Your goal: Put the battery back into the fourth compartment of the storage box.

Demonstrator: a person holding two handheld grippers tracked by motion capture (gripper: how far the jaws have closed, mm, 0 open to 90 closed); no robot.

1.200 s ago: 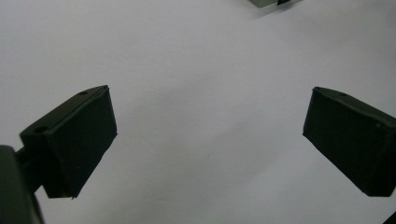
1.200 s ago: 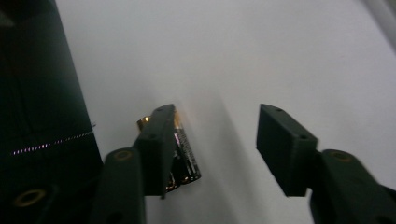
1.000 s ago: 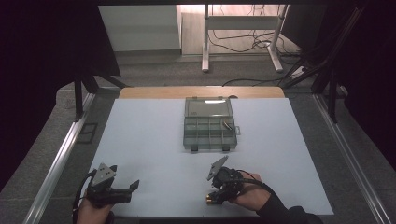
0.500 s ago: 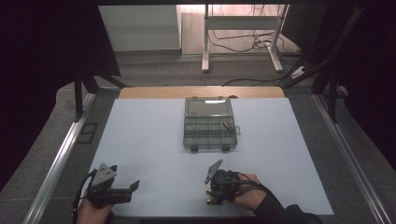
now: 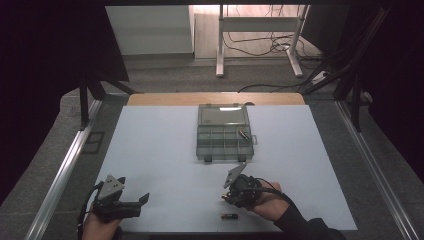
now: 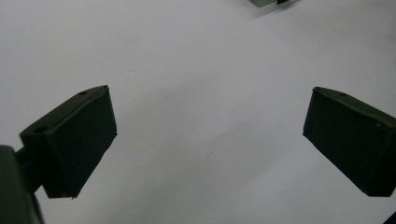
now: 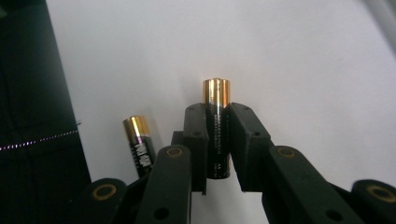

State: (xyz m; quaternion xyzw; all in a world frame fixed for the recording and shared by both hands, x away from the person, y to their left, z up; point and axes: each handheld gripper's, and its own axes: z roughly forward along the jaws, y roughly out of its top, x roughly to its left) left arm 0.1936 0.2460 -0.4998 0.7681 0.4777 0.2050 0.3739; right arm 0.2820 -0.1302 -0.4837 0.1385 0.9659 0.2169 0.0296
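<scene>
Right gripper (image 7: pixel 217 140): clamped on a battery (image 7: pixel 215 126), gold cap past the tips, long axis along the jaws | second battery (image 5: pixel 229 216): flat on the table (image 5: pixel 150 150), just beside that hand | organizer box (image 5: pixel 224 135): ahead toward the far edge, nearer the right hand | left gripper (image 6: pixel 205 135): jaws wide, empty.

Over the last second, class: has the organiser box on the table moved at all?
No. The organiser box sits at the same spot on the white table, its far edge by the wooden strip, as before.
</scene>
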